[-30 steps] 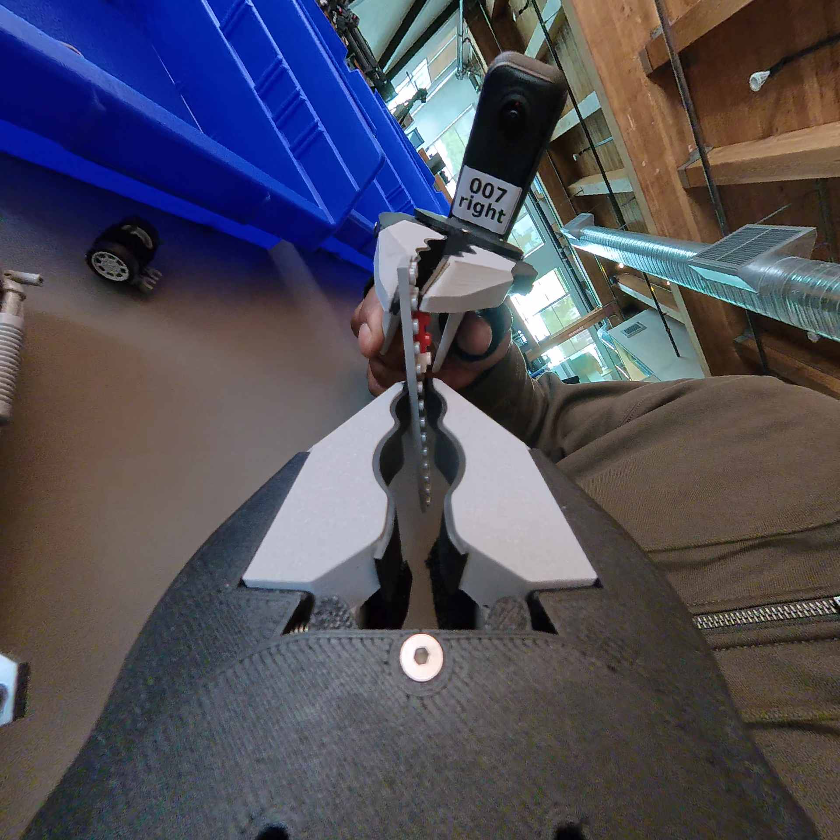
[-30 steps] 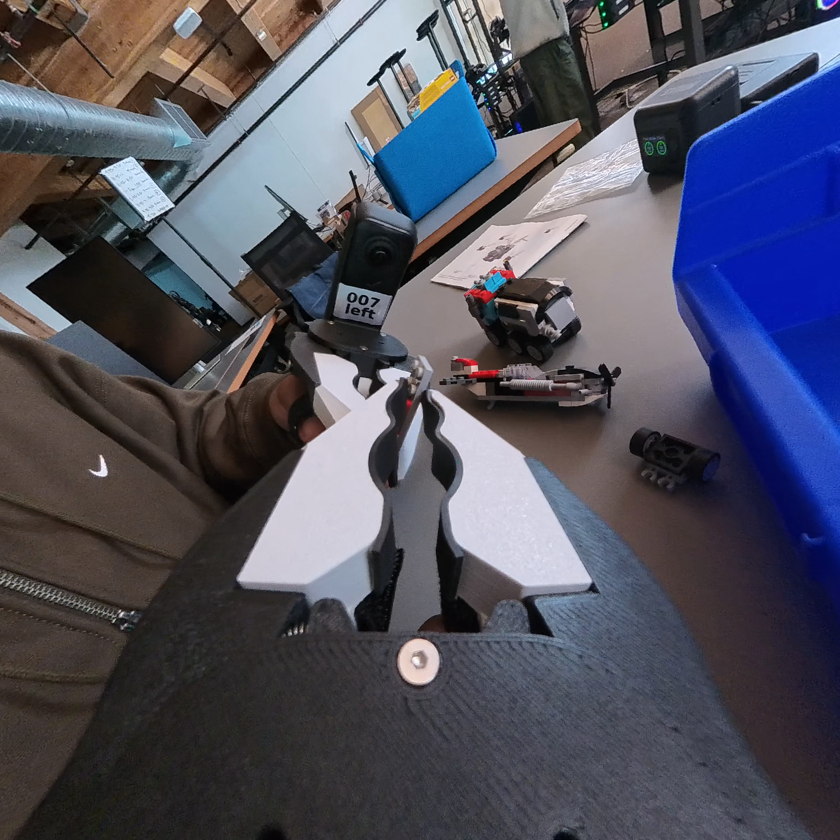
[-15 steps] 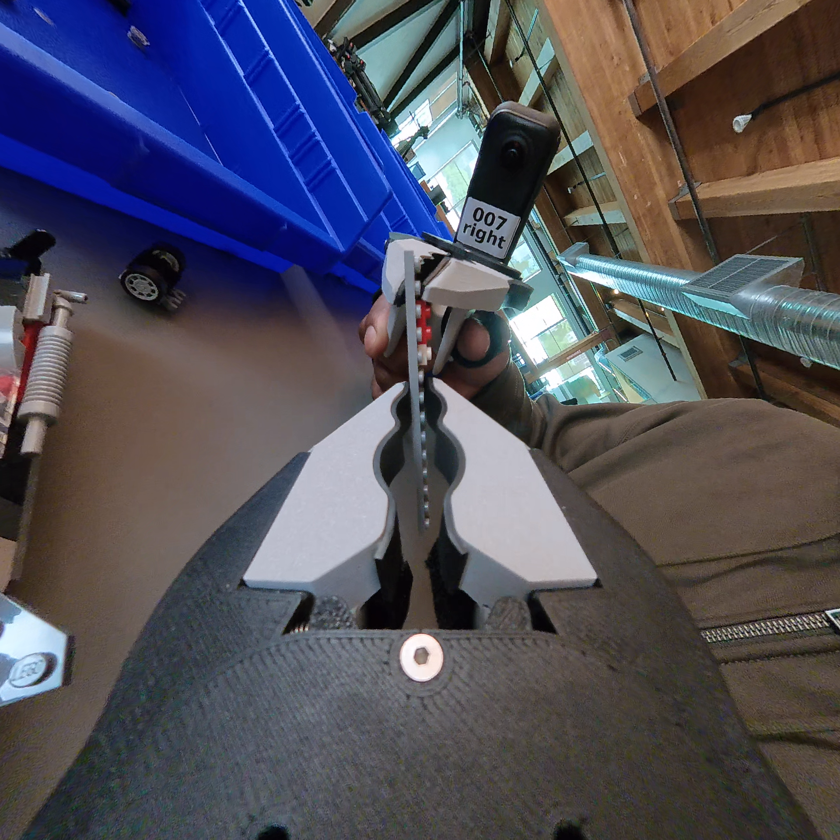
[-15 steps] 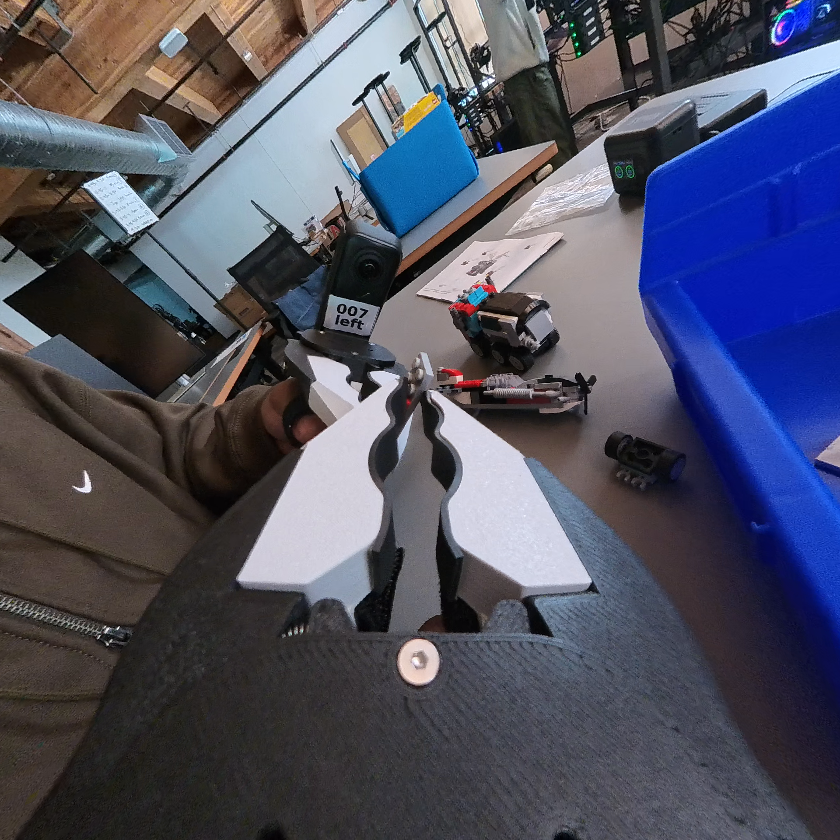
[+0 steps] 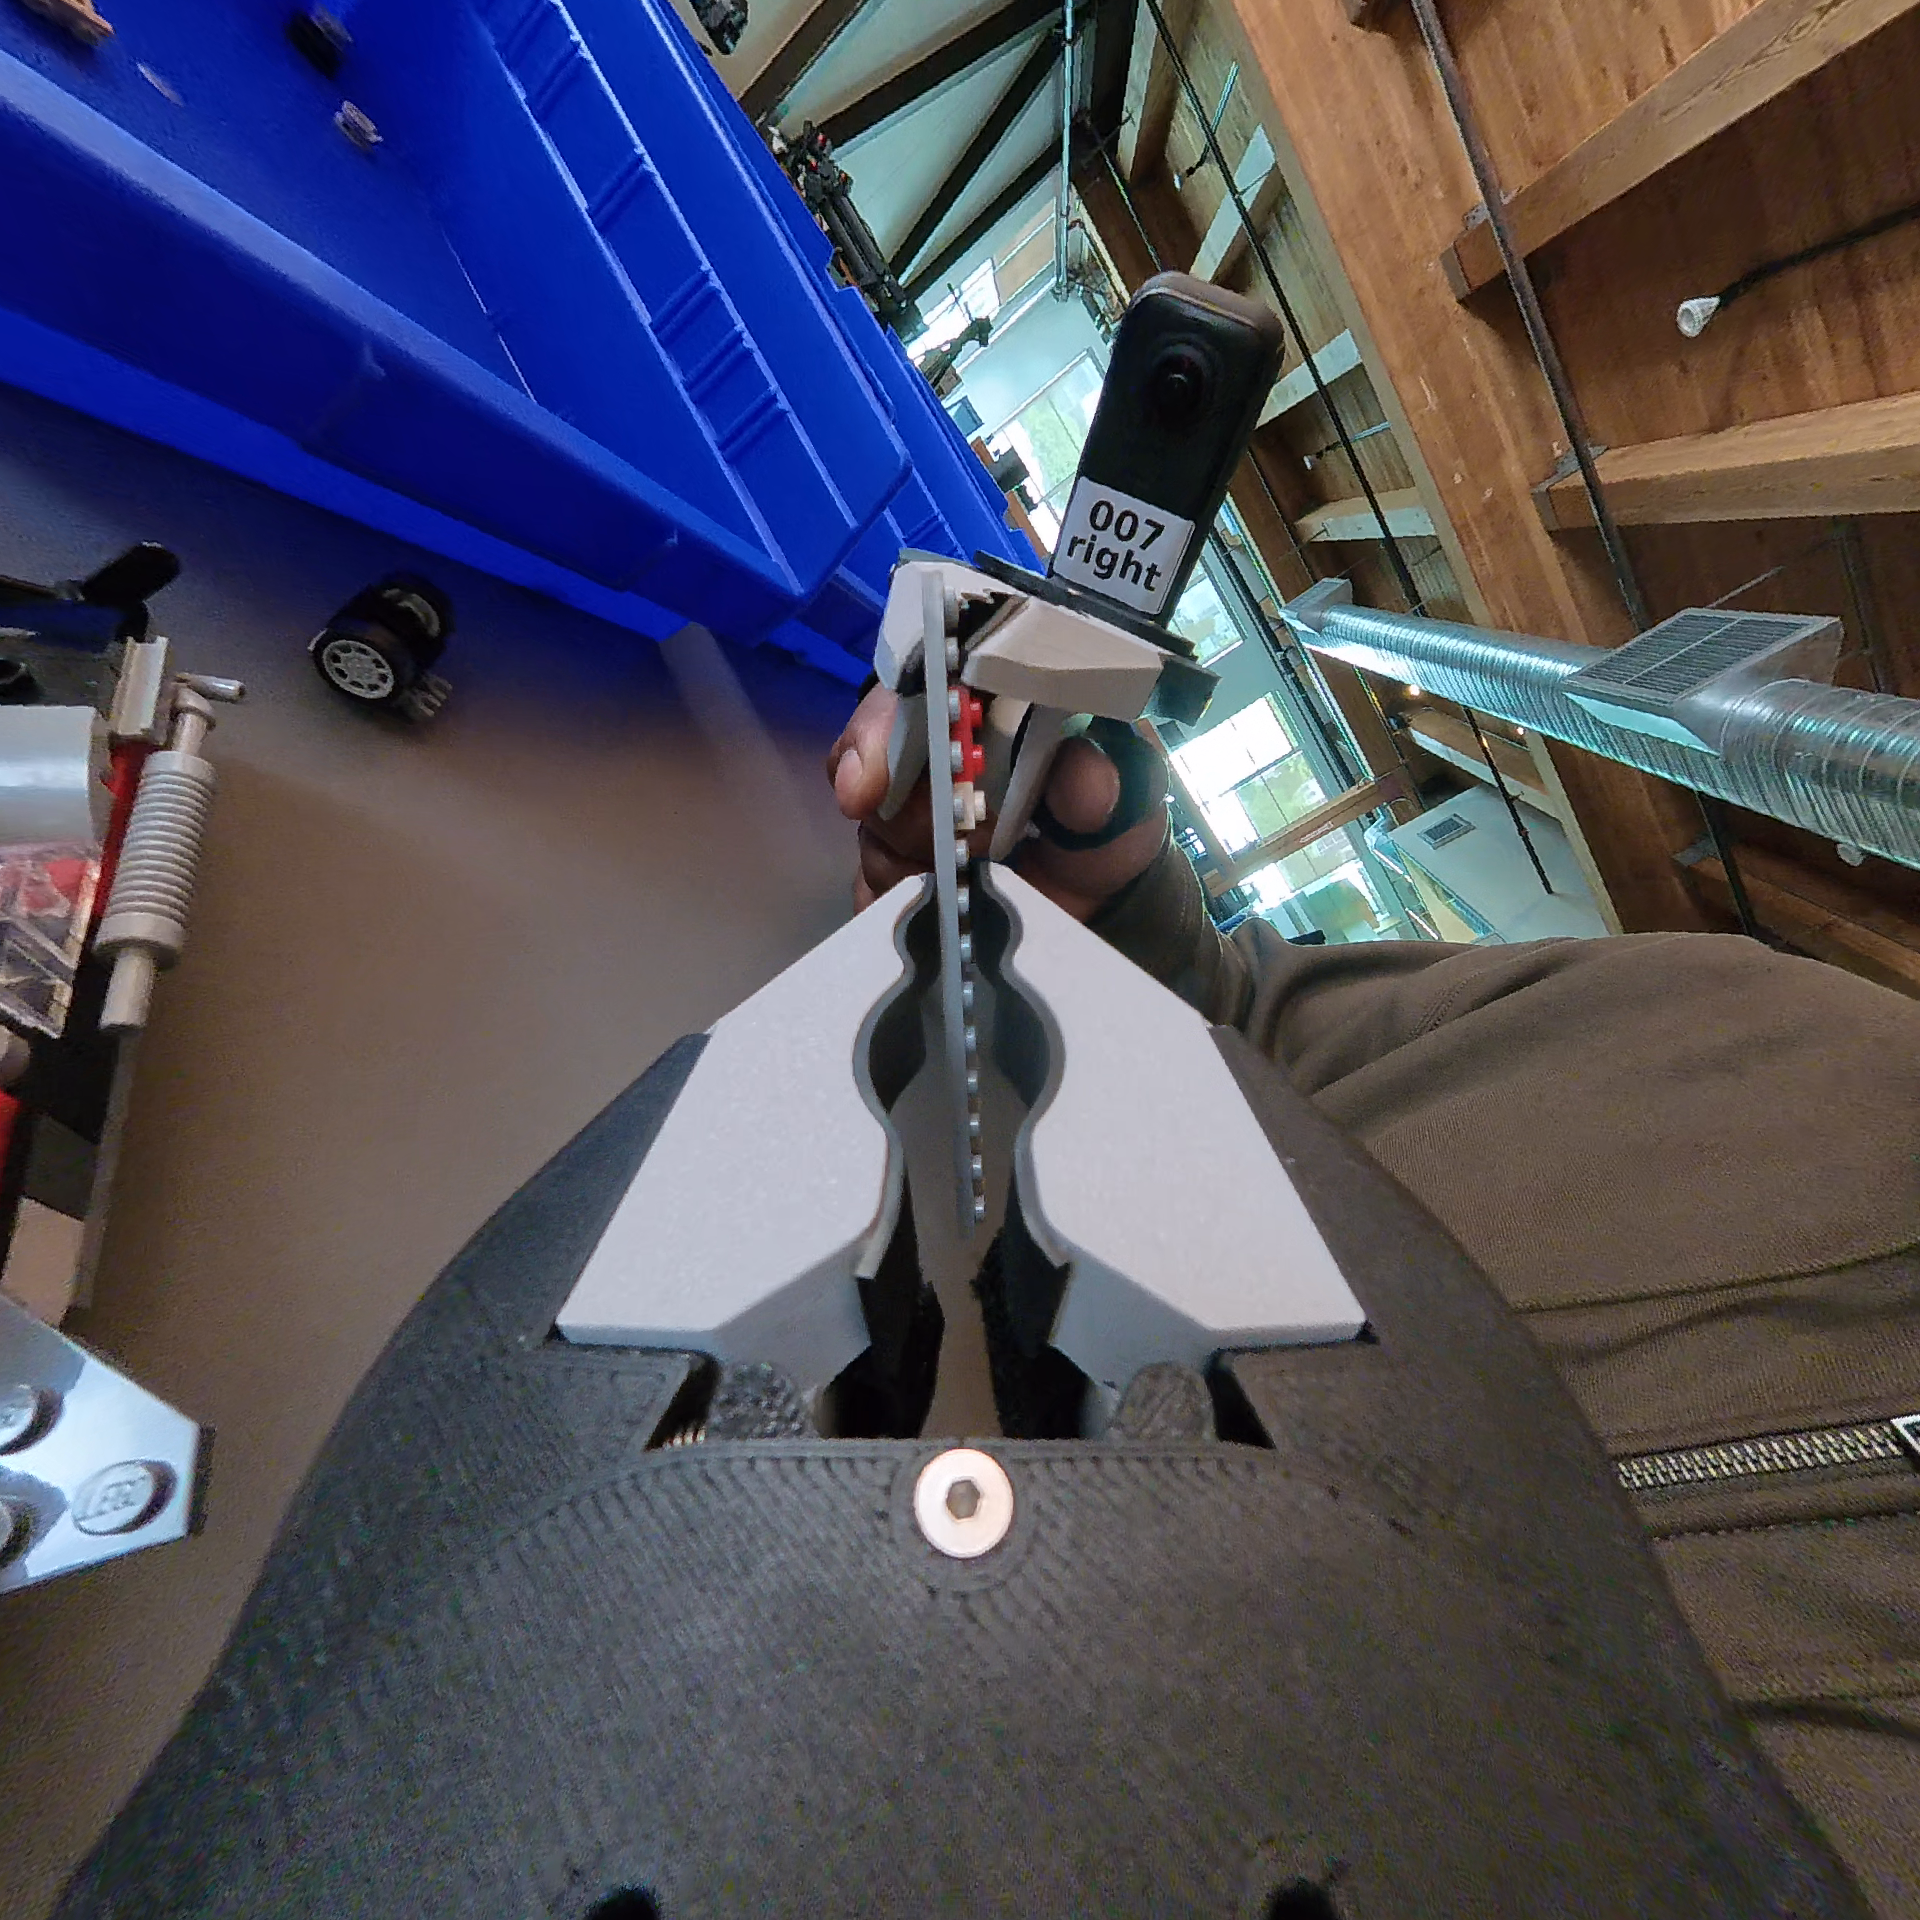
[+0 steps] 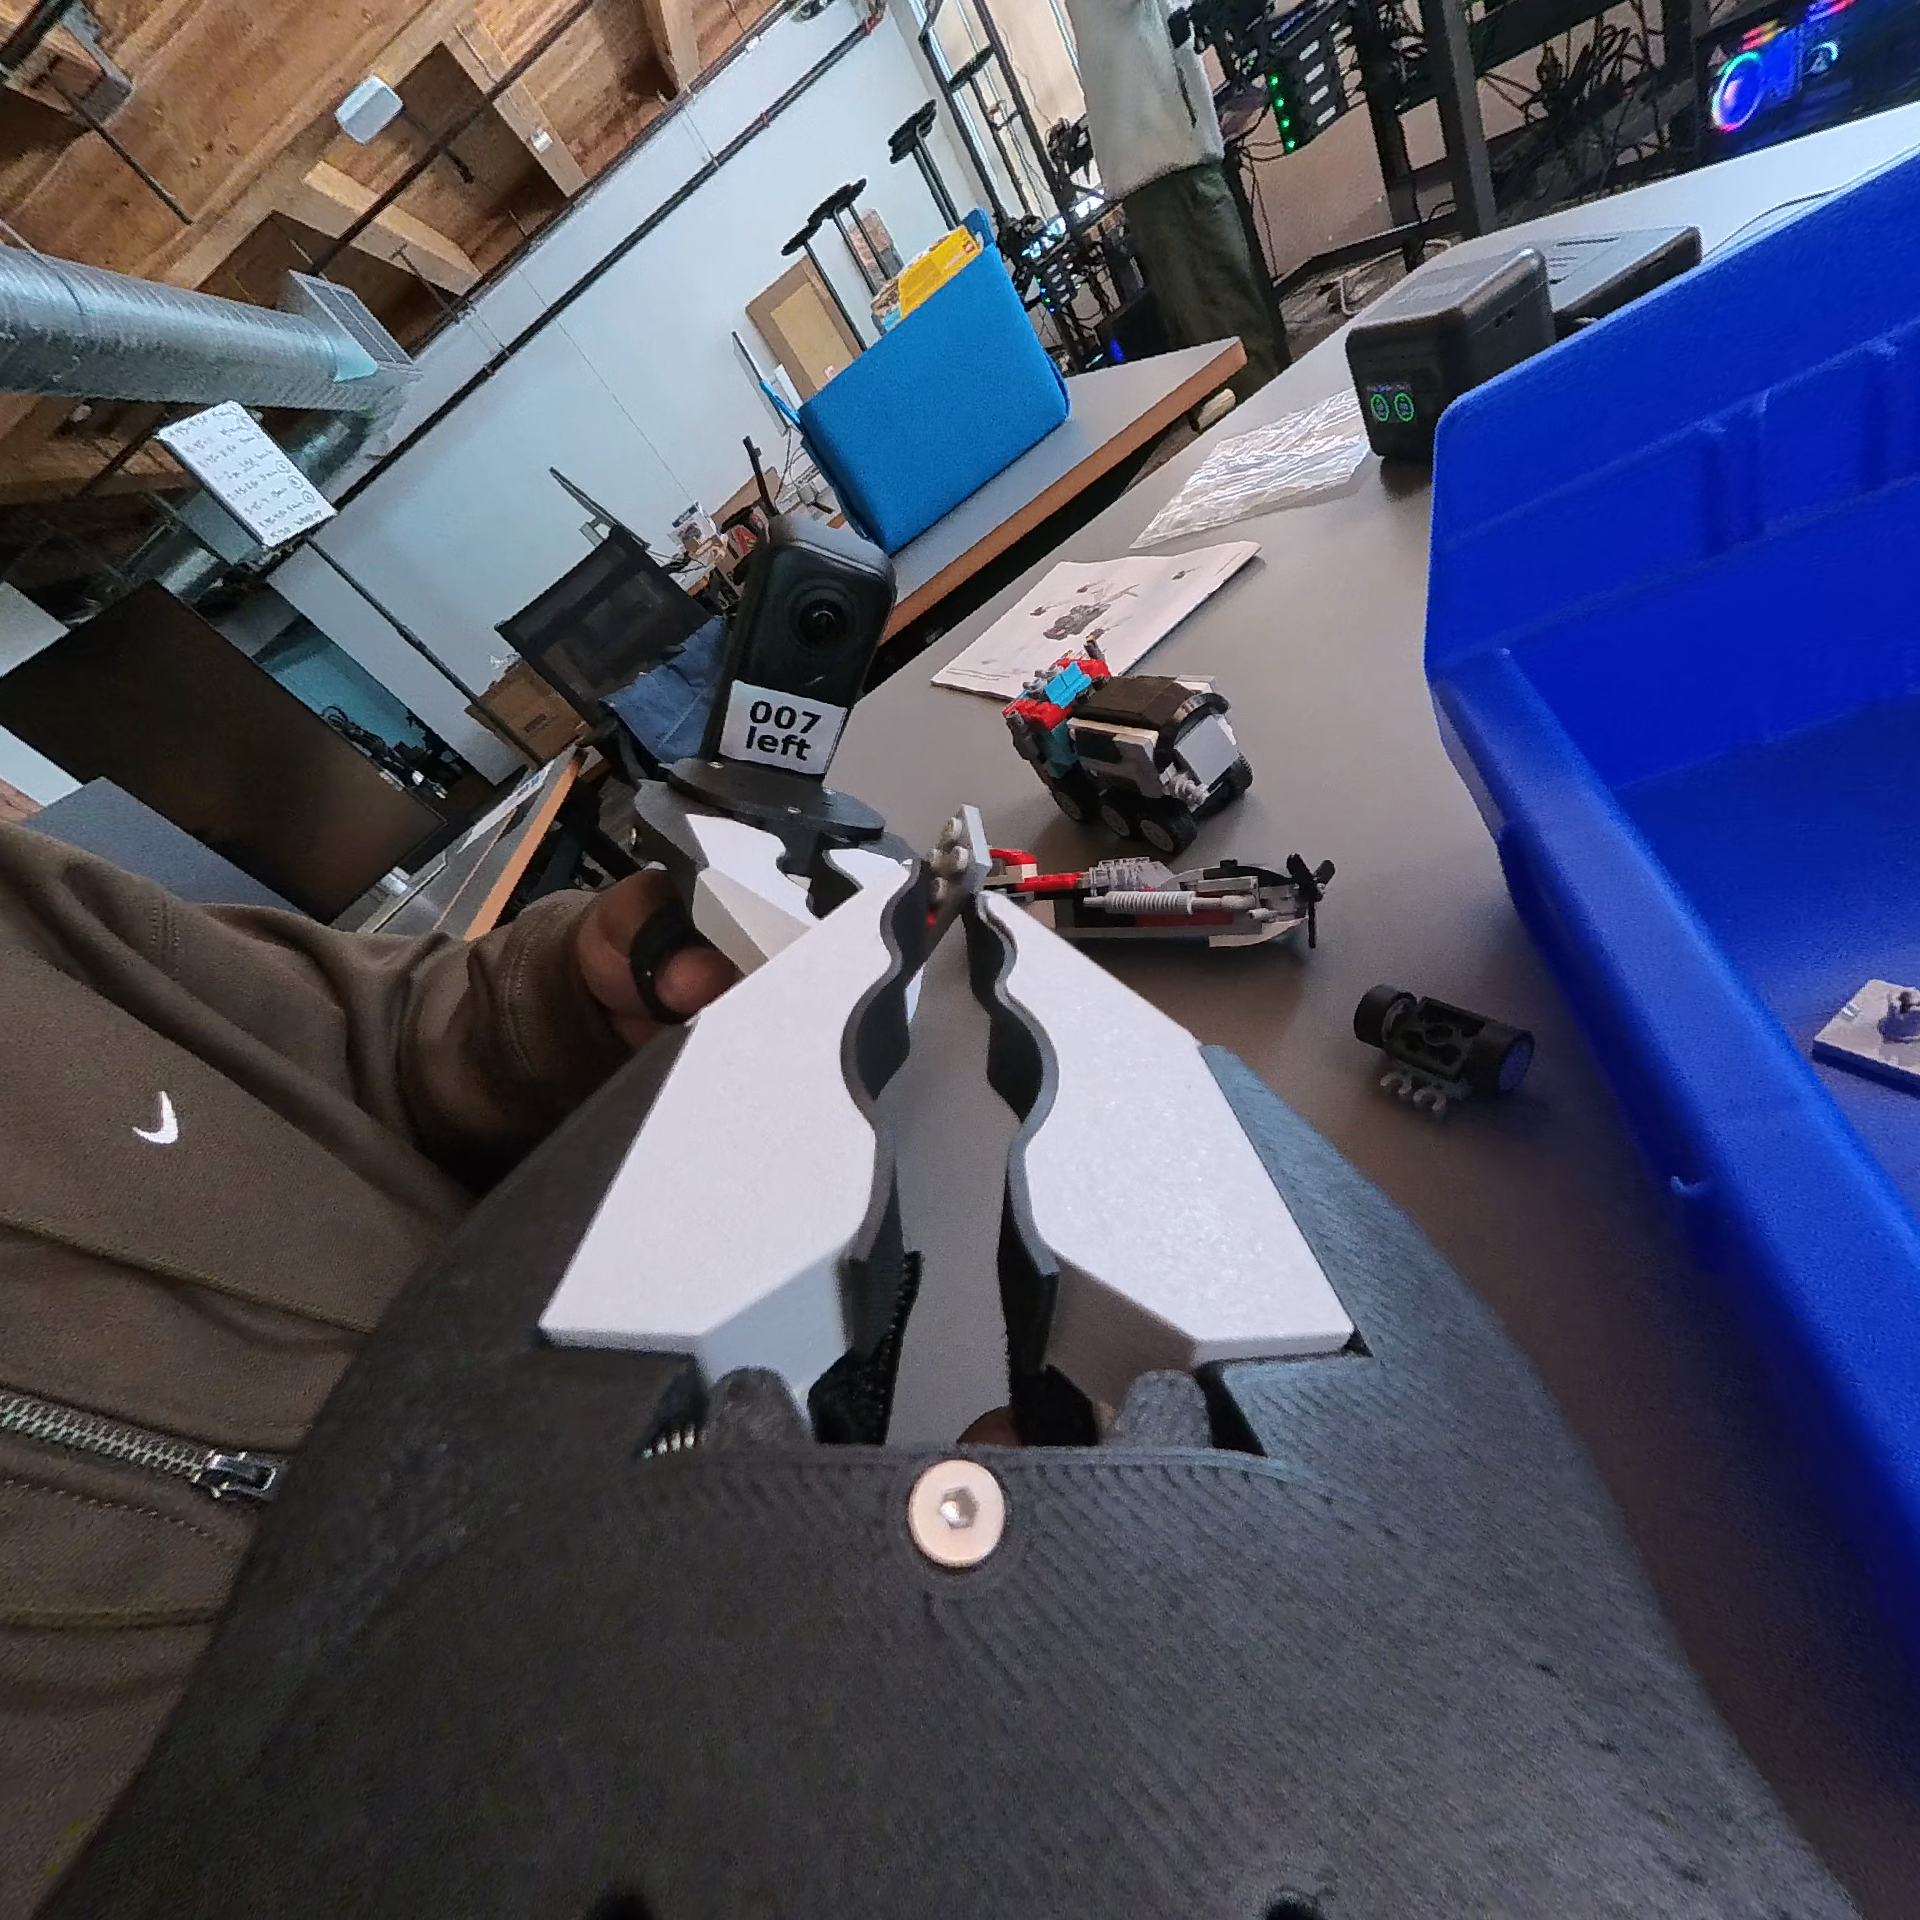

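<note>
Two claws meet tip to tip above the table (image 6: 1299,727), apparently both clamped on one grey studded plate (image 5: 951,831).

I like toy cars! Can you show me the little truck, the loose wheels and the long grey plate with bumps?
little truck (image 6: 1127,753), right wrist view, its black roof.
loose wheels (image 6: 1442,1044), right wrist view, the black middle.
long grey plate (image 5: 948,831), left wrist view, its thin edge.

Blue bins (image 6: 1662,582), toy truck (image 6: 1132,753), booklet (image 6: 1101,608)
</note>
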{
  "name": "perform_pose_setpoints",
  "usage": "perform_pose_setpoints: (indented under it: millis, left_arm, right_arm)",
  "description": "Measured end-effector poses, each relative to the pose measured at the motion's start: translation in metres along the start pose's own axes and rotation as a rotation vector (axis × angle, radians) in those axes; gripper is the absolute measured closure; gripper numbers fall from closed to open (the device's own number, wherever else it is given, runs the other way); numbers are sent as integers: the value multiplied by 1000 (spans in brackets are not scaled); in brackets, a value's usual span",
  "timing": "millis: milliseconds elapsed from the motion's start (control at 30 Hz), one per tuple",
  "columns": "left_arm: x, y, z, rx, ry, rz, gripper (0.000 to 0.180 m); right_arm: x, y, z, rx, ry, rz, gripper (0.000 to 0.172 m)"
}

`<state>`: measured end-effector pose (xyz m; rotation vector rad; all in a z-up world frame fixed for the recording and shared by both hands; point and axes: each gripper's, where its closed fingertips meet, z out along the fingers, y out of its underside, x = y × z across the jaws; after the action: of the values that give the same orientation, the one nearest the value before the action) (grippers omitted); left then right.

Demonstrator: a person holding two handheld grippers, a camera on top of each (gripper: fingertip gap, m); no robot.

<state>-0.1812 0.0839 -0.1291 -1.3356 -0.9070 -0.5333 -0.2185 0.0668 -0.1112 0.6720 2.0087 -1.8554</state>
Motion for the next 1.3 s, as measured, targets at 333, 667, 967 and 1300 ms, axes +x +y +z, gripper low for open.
perform_pose_setpoints:
  millis: [333, 667, 967, 1300]
  left_arm:
    - [-2, -3, -2, 19, -9, 0, 174]
    - [-3, -6, -3, 36, -16, -1, 174]
    - [-7, -7, -4, 35, -45, 16, 174]
    - [-13, -7, -4, 32, -78, 0, 174]
  right_arm:
    - [3, -2, -1, 10, 26, -16, 165]
    - [5, -3, -2, 17, 44, -25, 164]
    - [9, -3, -2, 5, 79, -63, 163]
    - [17, 4, -4, -43, 128, -26, 163]
